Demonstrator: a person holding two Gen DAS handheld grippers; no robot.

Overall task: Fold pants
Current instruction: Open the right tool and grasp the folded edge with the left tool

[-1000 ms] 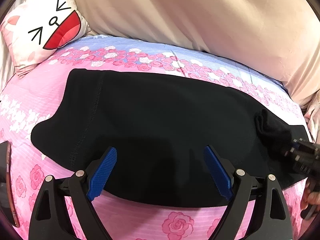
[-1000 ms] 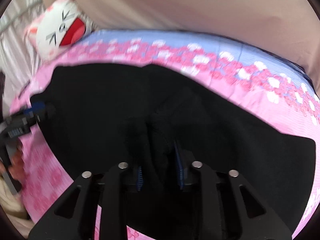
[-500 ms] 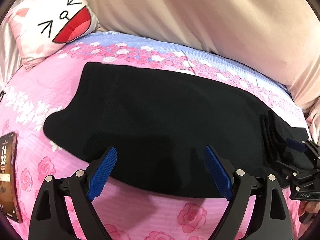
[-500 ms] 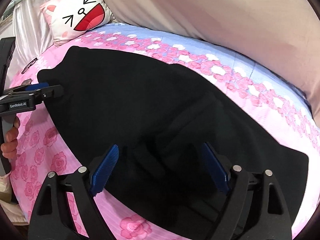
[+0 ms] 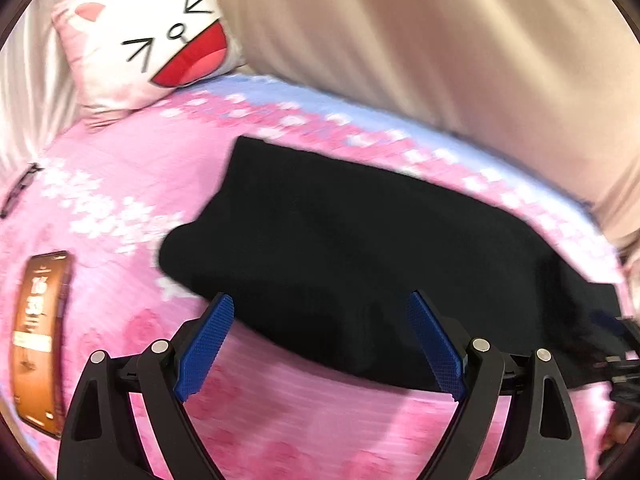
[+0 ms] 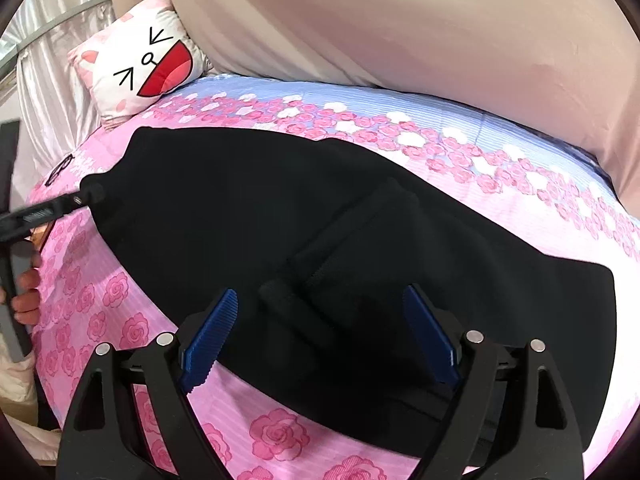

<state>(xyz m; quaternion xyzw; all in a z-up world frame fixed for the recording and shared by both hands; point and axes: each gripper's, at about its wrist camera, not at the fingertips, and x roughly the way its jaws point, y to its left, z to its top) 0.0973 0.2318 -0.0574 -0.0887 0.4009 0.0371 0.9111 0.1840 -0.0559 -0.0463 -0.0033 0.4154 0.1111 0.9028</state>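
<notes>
Pants (image 6: 280, 216): black, flat on bed (image 6: 360, 116). Left claw (image 5: 320, 344), right claw (image 6: 320, 336): both wide, empty. We'd pinch near hem corners evenly, fold across.

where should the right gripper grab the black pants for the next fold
Probably the thick bunched ridge of the black fabric pants lying between the open right gripper pads; come down from the near edge, since the ridge stands proud while the rest lies flat.
</notes>
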